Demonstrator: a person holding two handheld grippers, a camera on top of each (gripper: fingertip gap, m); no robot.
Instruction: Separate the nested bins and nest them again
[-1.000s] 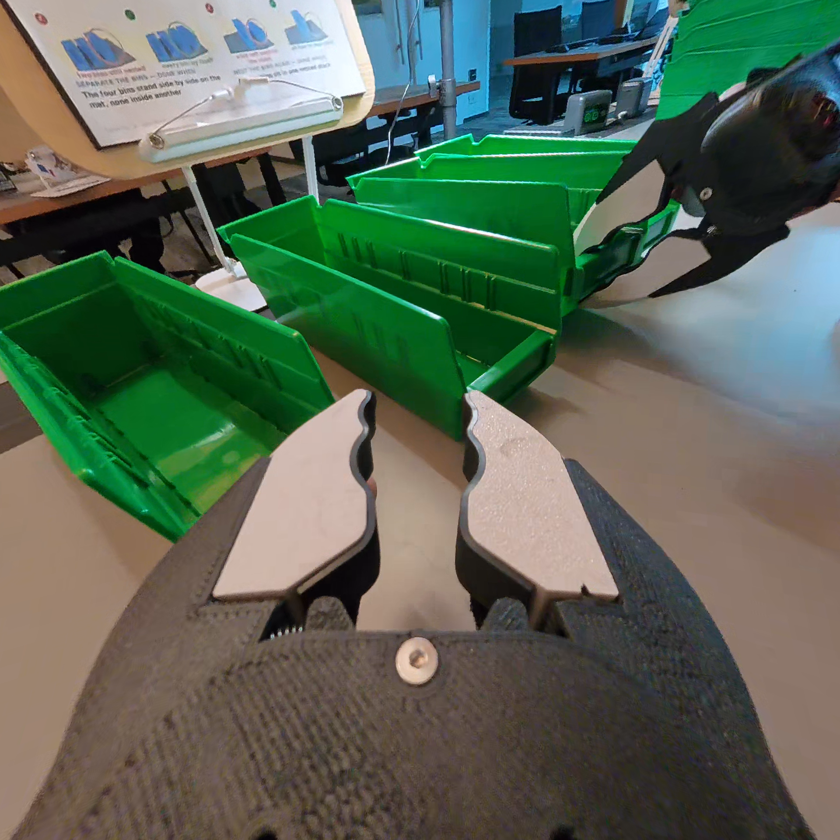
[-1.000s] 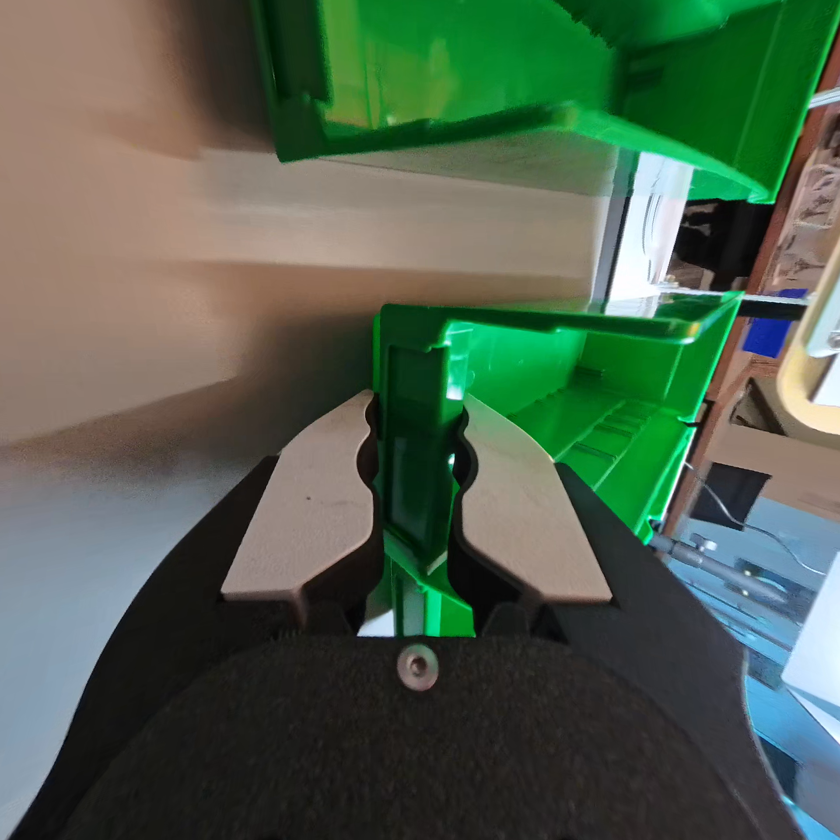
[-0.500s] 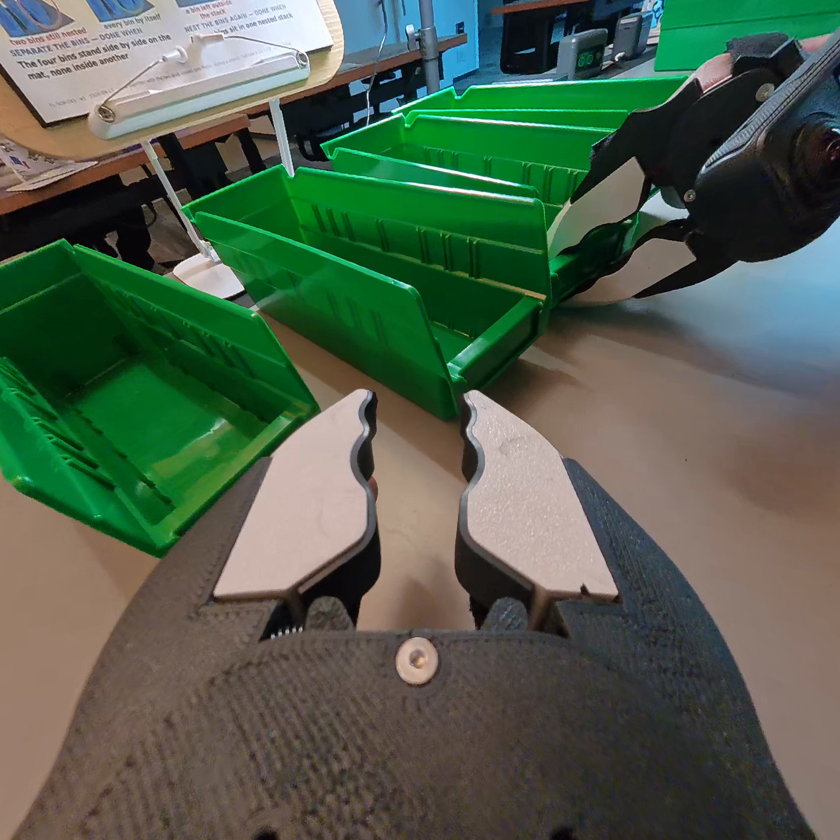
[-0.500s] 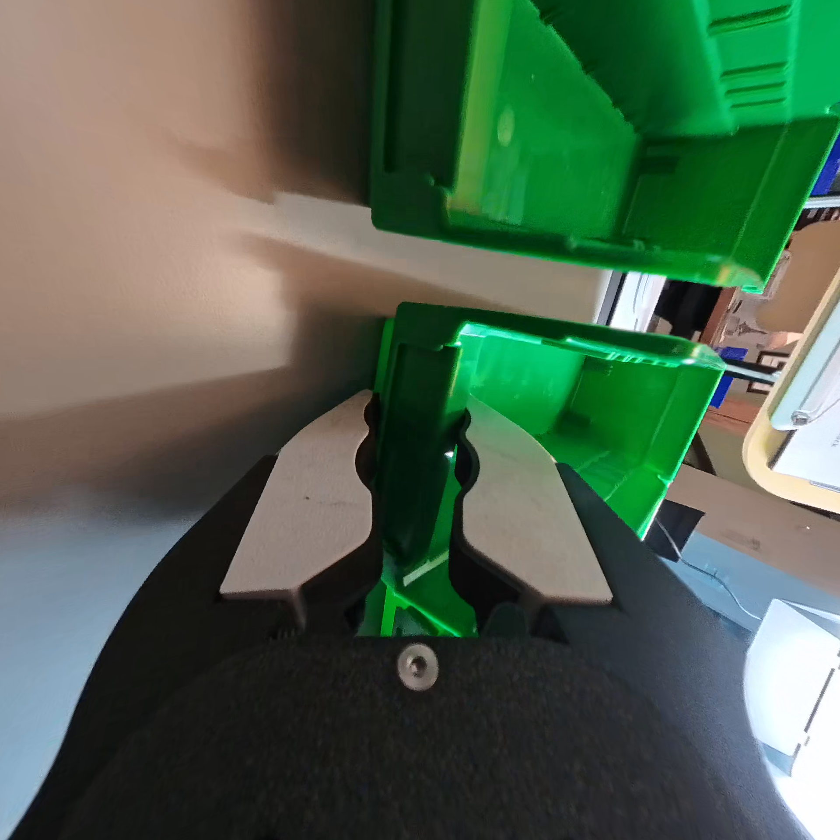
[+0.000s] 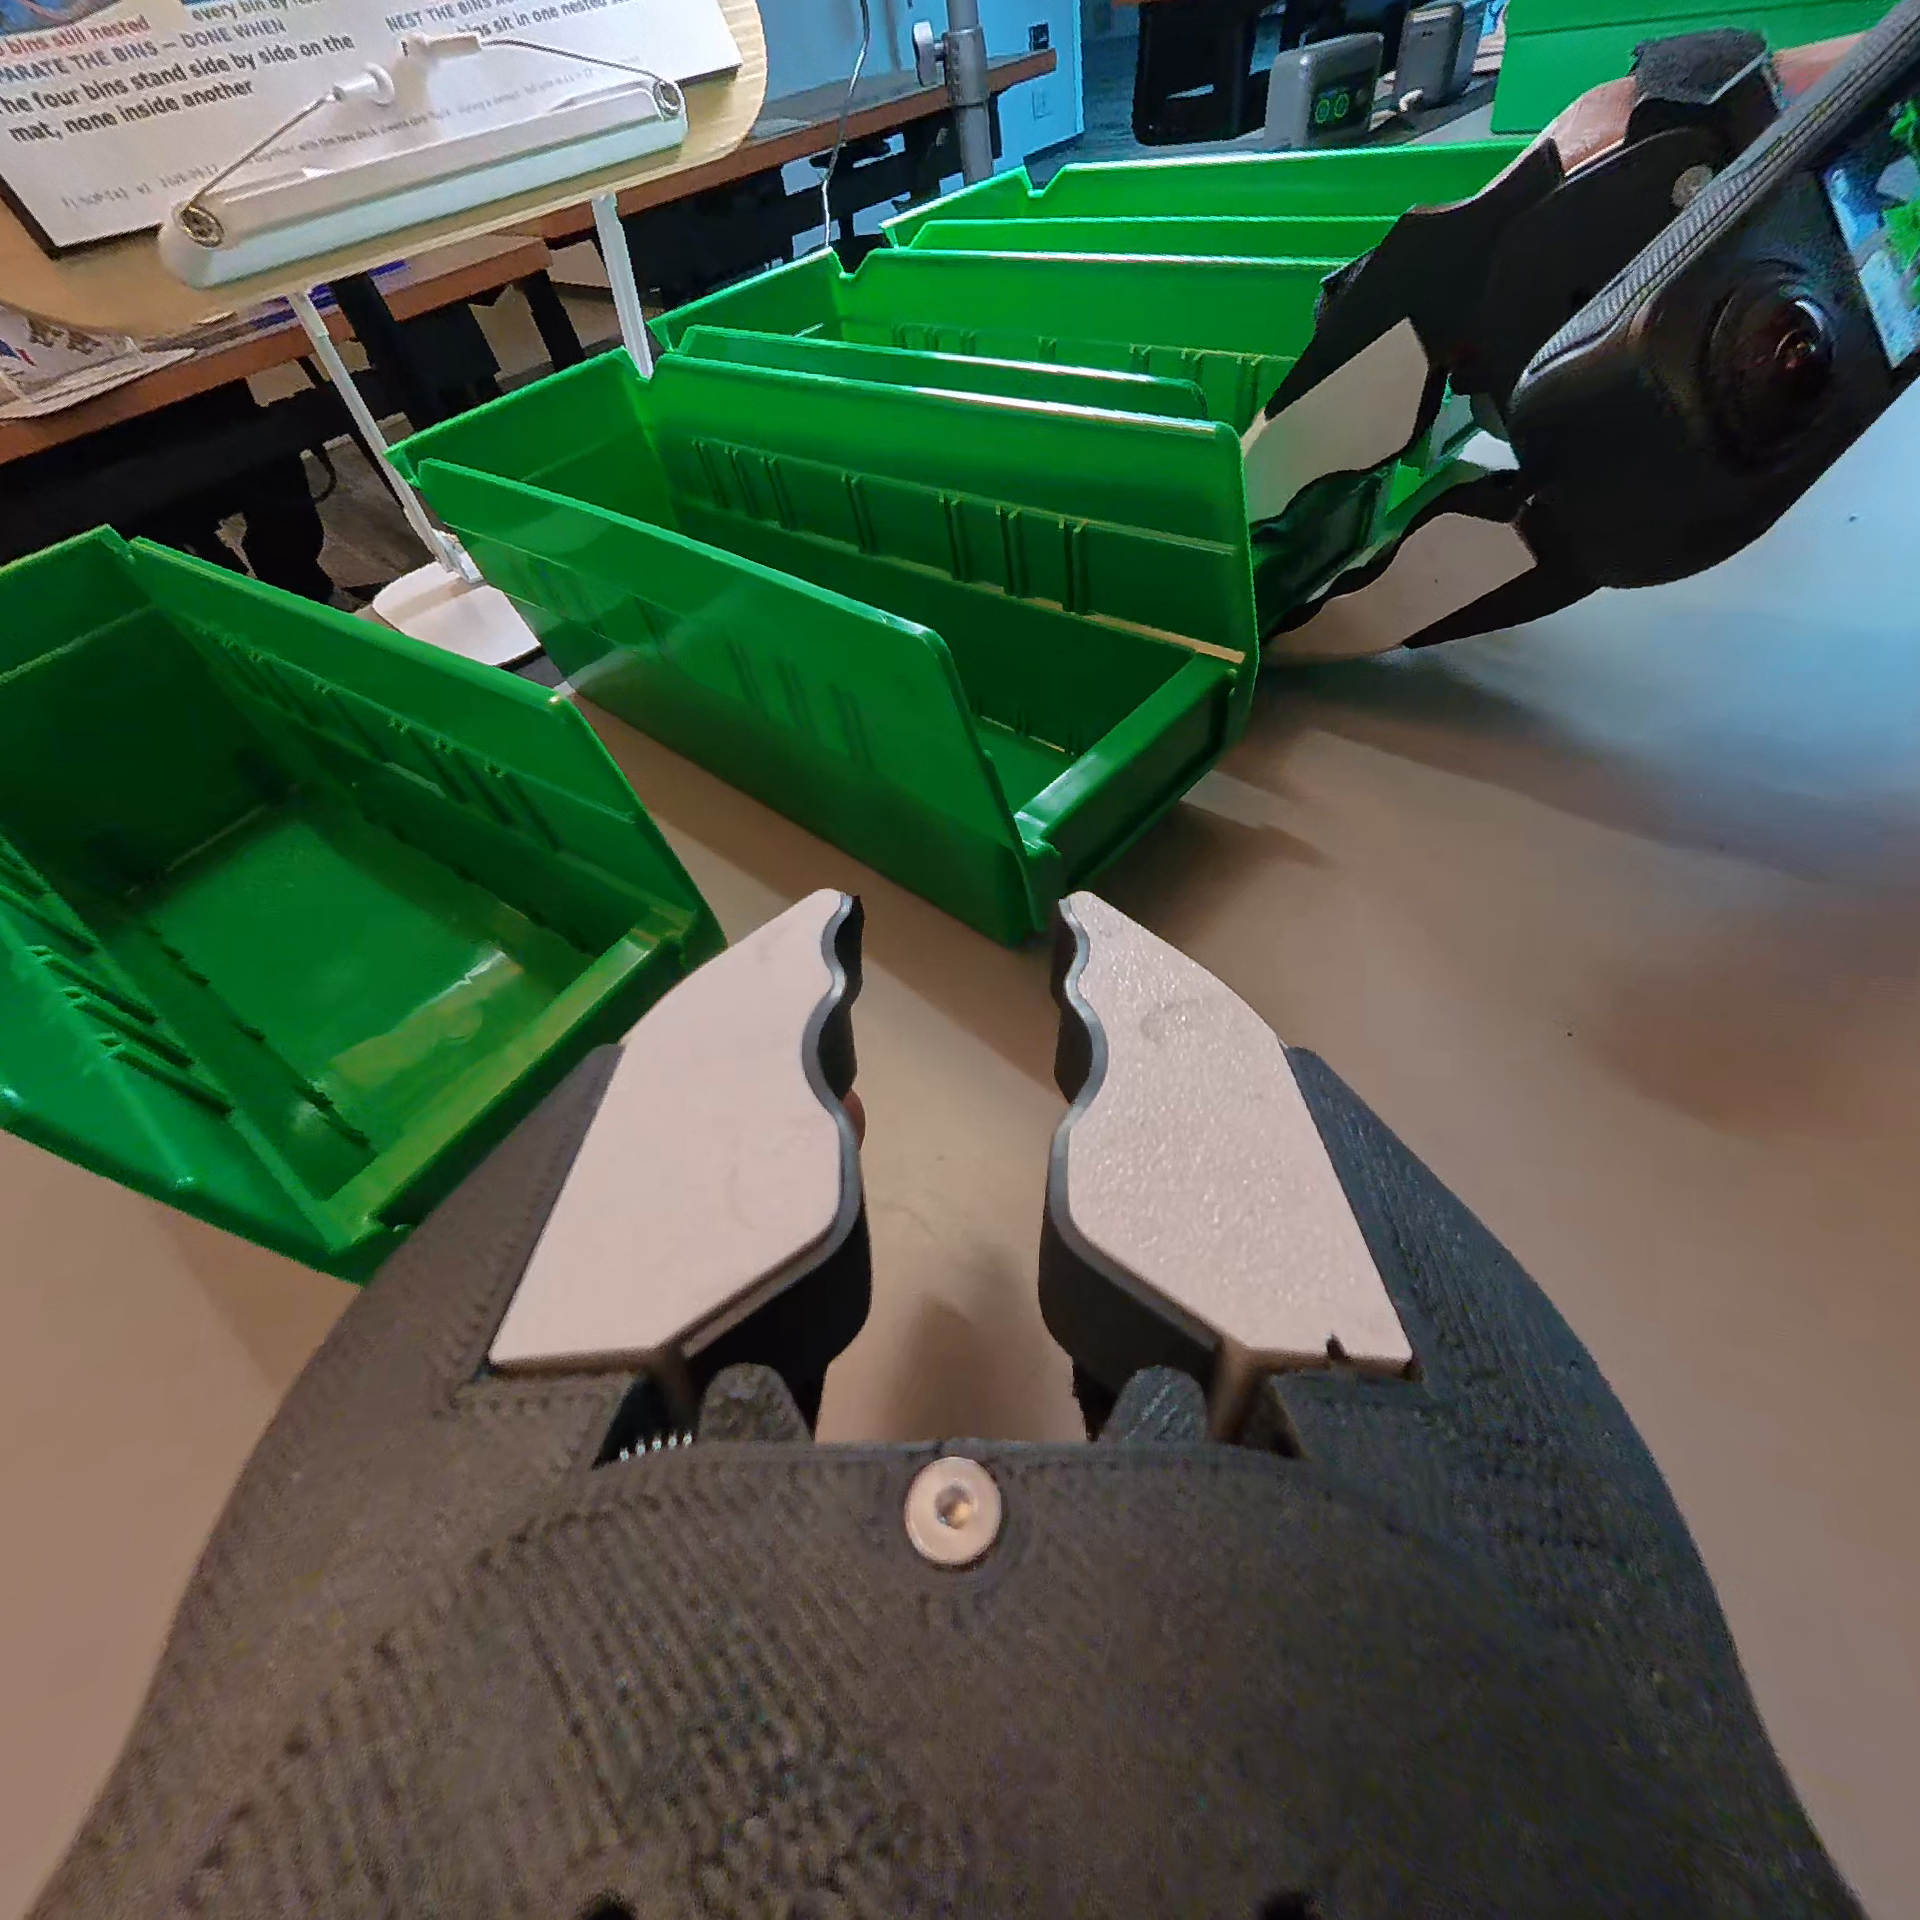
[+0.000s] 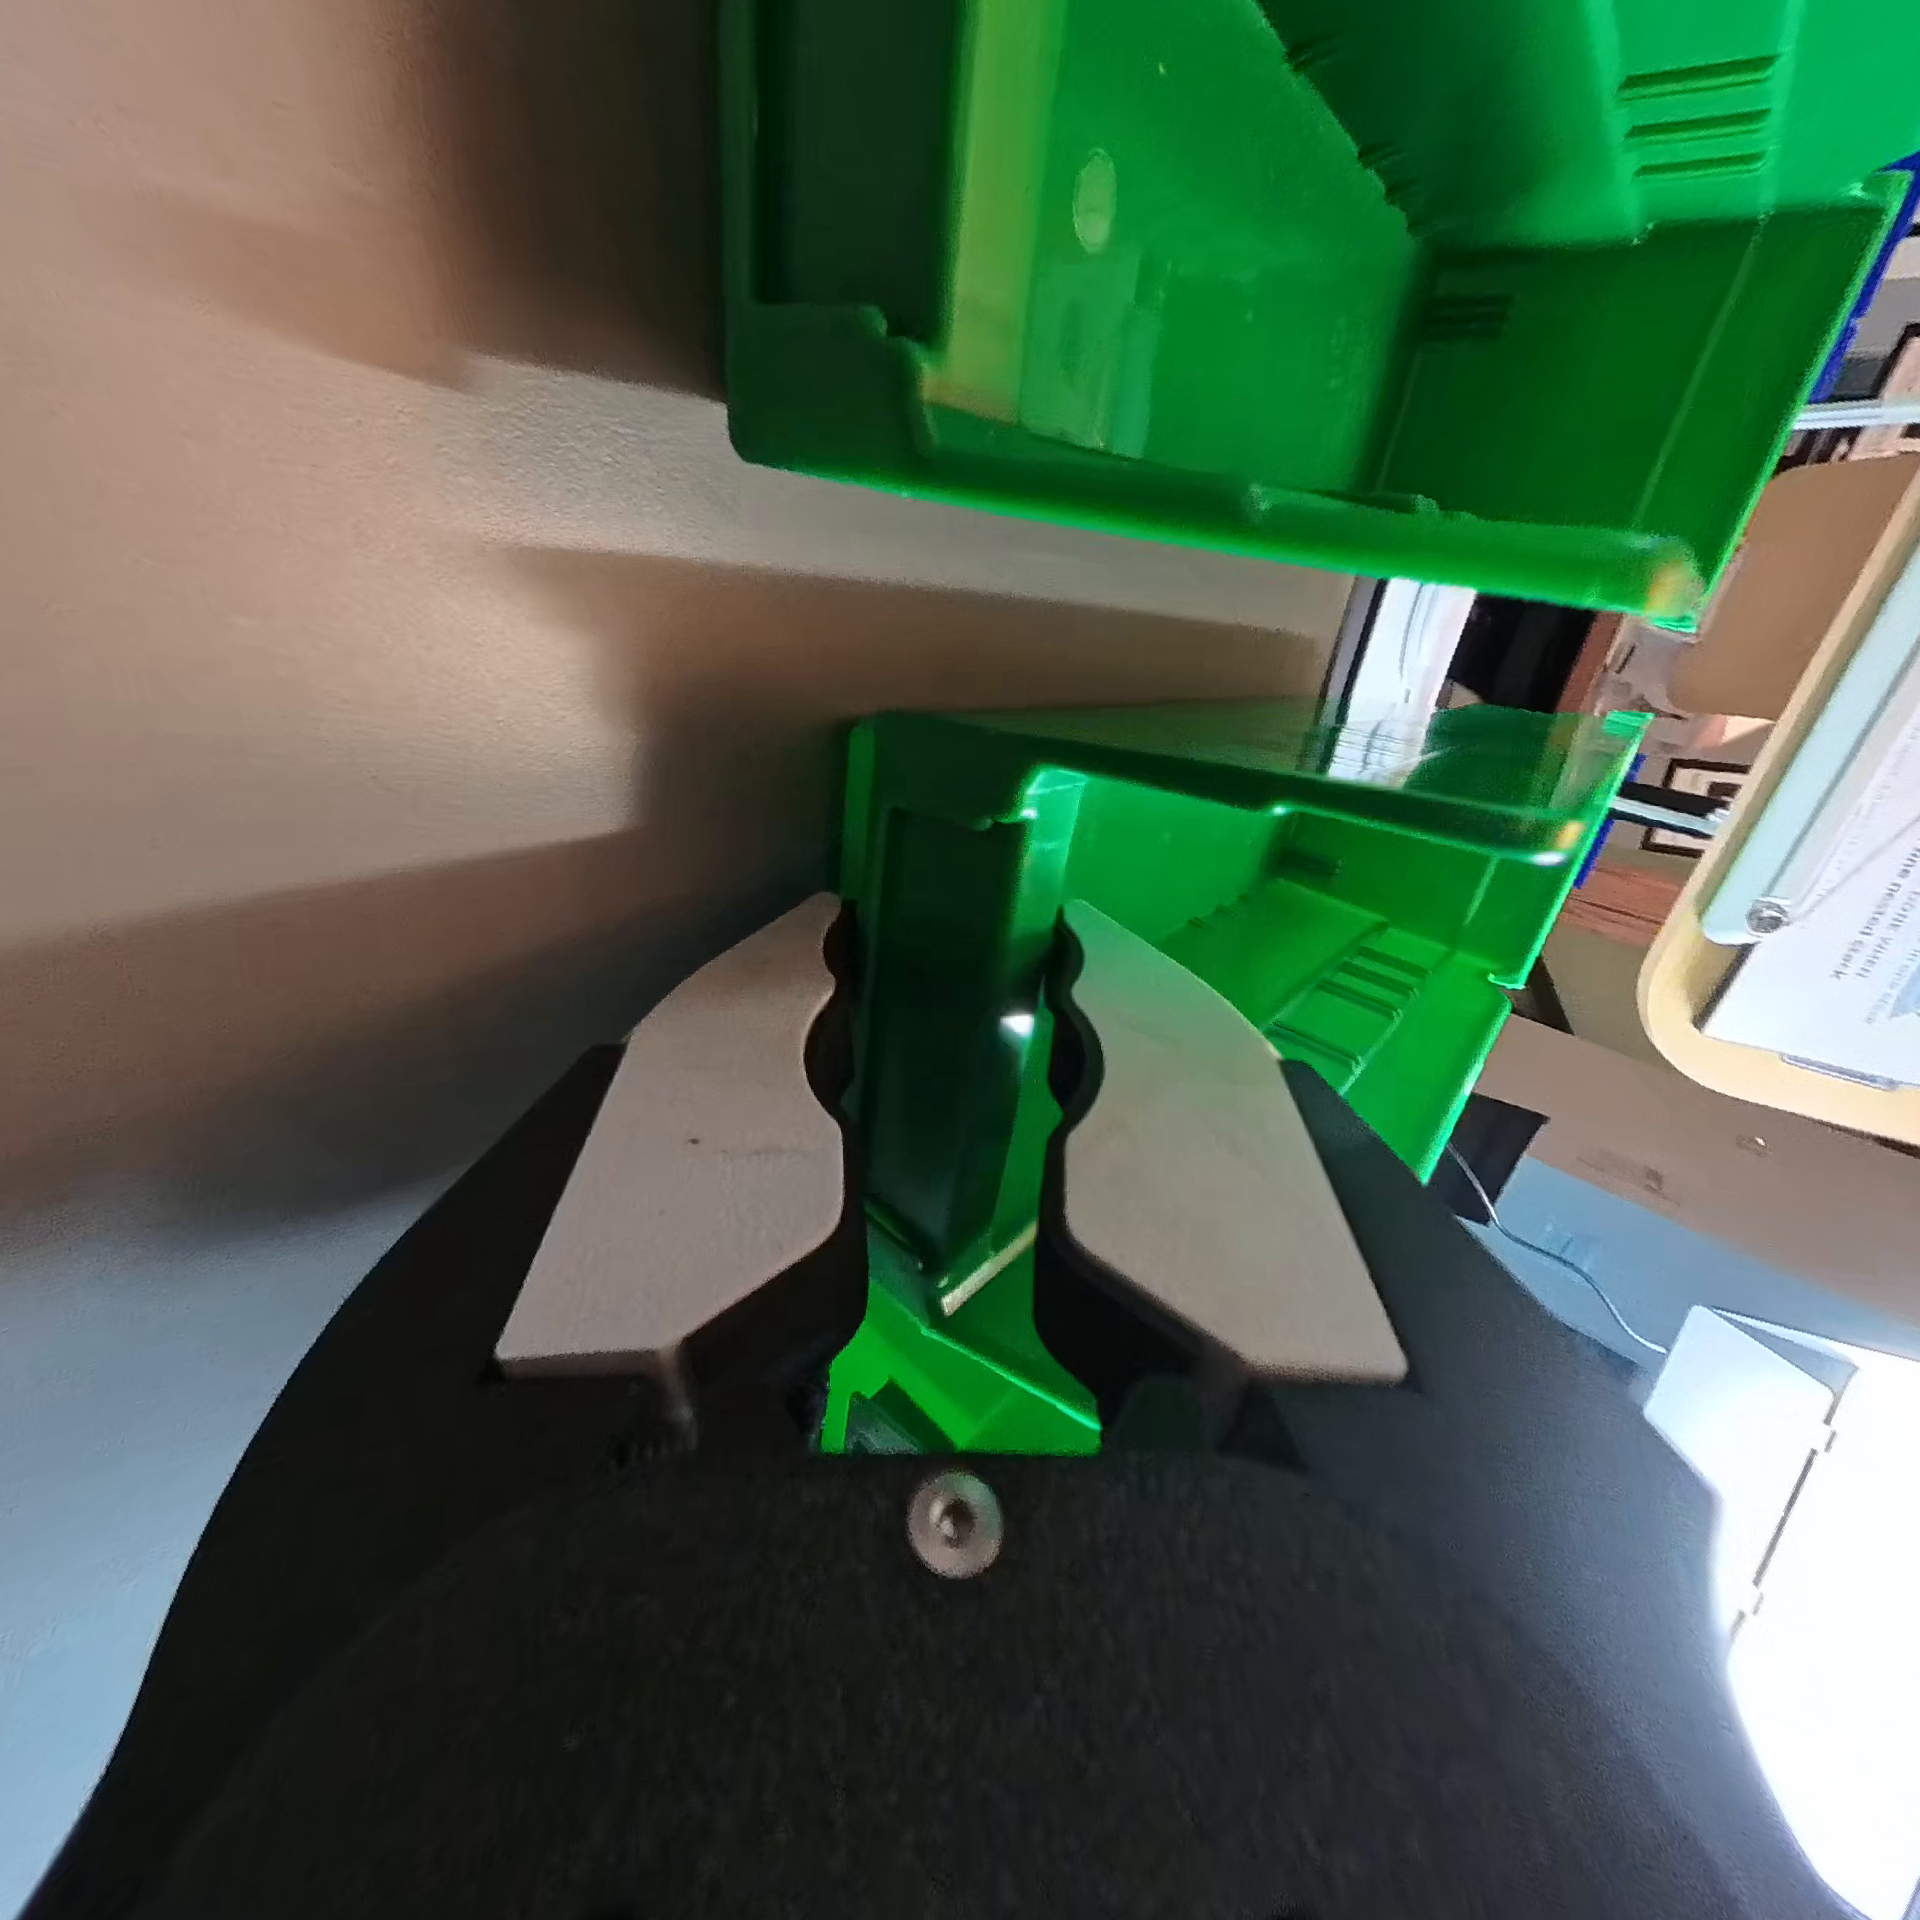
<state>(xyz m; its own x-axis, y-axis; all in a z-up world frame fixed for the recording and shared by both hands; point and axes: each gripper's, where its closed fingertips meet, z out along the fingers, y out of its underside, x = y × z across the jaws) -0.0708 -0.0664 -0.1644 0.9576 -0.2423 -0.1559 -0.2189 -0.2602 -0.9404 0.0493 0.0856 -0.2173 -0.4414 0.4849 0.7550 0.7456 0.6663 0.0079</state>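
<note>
Green bin (image 6: 1195,831) front lip clamped in right tongs (image 6: 951,925); left tongs (image 5: 958,914) apart, empty

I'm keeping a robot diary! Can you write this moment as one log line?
left gripper: open, empty, above table | right gripper: shut on green bin front lip | nearest bin: apart

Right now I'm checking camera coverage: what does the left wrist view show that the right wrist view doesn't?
Only the left wrist view shows the left gripper, jaws open and empty over the table, and the separate bin at far left.

Only the right wrist view shows the right gripper from behind, jaws shut on the held bin's front wall.

Both show the green bins, the table and the clipboard stand.
</note>
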